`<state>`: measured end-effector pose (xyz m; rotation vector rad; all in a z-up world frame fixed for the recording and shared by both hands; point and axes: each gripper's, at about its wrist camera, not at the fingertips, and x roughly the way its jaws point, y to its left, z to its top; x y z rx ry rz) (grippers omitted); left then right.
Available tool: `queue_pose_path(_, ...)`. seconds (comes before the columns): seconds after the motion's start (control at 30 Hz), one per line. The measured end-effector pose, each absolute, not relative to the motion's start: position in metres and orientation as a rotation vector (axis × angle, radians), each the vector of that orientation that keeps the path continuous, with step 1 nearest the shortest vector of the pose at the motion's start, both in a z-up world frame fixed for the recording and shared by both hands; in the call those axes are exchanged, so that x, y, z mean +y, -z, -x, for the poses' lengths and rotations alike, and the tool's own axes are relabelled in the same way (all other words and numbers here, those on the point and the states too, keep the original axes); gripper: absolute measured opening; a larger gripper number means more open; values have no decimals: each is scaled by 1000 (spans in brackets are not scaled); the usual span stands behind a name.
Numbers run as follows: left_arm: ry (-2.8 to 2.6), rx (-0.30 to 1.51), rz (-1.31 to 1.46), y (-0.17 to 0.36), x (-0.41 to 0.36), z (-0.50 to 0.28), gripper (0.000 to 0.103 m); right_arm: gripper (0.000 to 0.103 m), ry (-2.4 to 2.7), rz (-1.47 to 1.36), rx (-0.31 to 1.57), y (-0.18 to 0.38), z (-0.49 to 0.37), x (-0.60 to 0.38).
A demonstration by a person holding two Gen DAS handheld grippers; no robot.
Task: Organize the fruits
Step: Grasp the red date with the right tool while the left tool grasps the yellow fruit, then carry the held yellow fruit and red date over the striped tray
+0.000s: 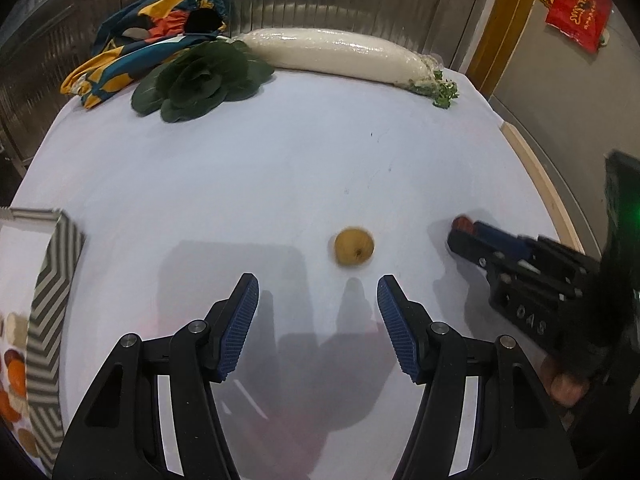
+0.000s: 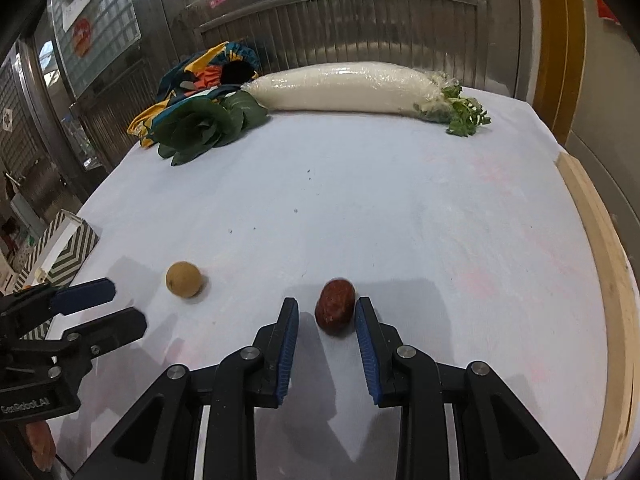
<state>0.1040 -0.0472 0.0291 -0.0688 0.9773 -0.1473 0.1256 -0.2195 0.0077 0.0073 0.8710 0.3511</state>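
The left gripper [image 1: 318, 304] hung over the white tablecloth [image 1: 304, 152] with its jaws spread wide and nothing between them; the small yellow-brown fruit [image 1: 354, 246] lay on the cloth just beyond and a little right of the fingertips, untouched. The right gripper [image 2: 326, 320] was lower and nearer its target — the dark red fruit [image 2: 335, 306] sat between the blue pads, the right-hand pad touching or all but touching its side, the left-hand pad standing visibly apart from it; so the jaws were narrowed around the fruit but not clamped on it, and the fruit rested on the cloth, not lifted.

At the left edge of the table stood the striped box [image 1: 52, 280], with orange and pale pieces showing inside it at the frame's margin; what they were exactly was too cut off to tell, though they suggested some fruit was already sorted. At the far side lay a wrapped white radish [image 2: 340, 88], a dark leafy green [image 2: 204, 126] and a patterned cloth bag [image 2: 204, 68], all well apart from both grippers.

As a judgement: the task looked partly done — the box held something, two loose fruits remained on the table, and each gripper was lined up on one of them; the red one seemed closest to being picked, the yellow one was yet to be reached, and both would probably need carrying left to the box.
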Motion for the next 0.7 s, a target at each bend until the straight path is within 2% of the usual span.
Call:
queue_pose_path(0.03, 150, 979, 74, -29, -49, -109, 62, 19, -351, -1, 867, -8, -126, -219)
queue_pose_path(0.4, 162, 1009, 45, -17, -68, -139, 60, 19, -355, -46, 867, -9, -125, -238)
queue_pose_path(0.43, 164, 1016, 43, -15, -68, -141, 55, 19, -356, -46, 870, -9, -125, -238)
queue_pose_path(0.5, 142, 1002, 31, -15, -65, -141, 29, 19, -362, -46, 870, -9, -124, -237)
queue_pose_path(0.53, 143, 1006, 42, -15, -62, -141, 24, 19, -366, -47, 868, -9, -123, -237)
queue_pose_path(0.7, 155, 1009, 61, -17, -51, -129, 24, 19, -369, -58, 858, -15, -116, -234)
